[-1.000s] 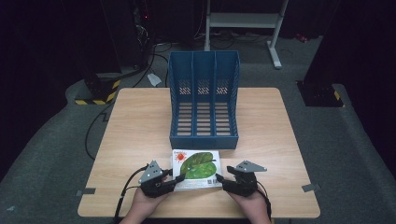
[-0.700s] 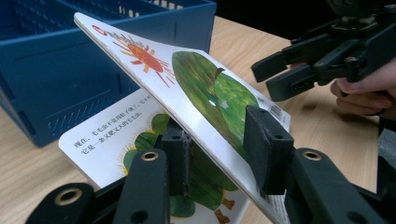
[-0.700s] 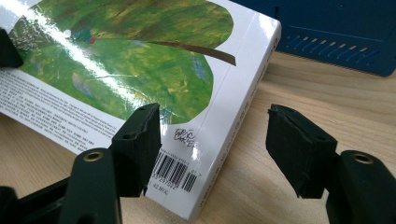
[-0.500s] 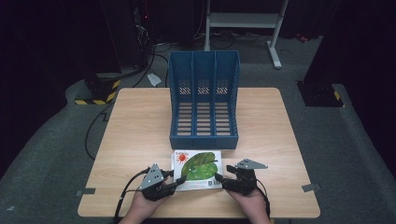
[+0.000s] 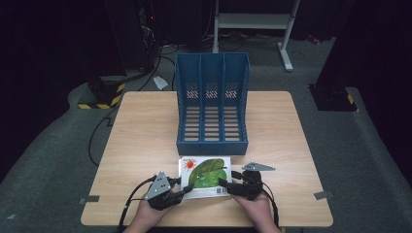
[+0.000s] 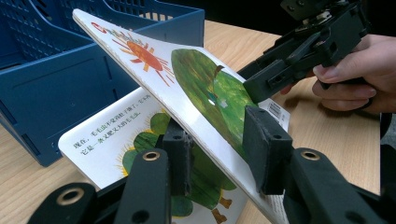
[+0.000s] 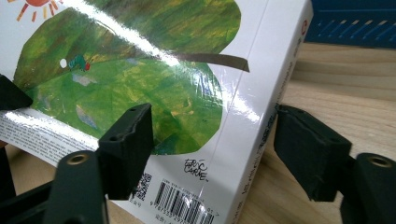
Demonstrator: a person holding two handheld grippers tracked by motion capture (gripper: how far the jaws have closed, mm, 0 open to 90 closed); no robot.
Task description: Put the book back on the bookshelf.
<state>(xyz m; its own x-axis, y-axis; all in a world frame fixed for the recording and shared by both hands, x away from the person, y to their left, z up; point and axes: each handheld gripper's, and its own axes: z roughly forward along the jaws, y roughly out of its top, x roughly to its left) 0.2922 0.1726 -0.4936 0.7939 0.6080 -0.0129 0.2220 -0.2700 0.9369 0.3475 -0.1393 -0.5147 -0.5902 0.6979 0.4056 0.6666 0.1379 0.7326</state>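
While it rests near the front edge of the wooden table (image 5: 145,126), the picture book (image 5: 205,175) has its cover lifted: the left gripper (image 5: 179,193) is clamped on the cover's edge, one pad (image 6: 267,154) on the printed face and the other beneath it, so the cover slants up above the inner page. That cover shows a big green leaf, a red-orange sun in the corner and a tiny caterpillar by a hole in the leaf; the signature "Eric Carle" sits under the leaf, with a barcode and a QR code beside it. Chinese text runs along the white inner page, too small to read fully. The right gripper (image 5: 224,183) straddles the book's spine corner with its jaws standing apart; they have just been opening, one pad (image 7: 126,140) lying over the cover, the other just clear of the spine. Just behind the book stands a blue three-slot file rack (image 5: 212,104)
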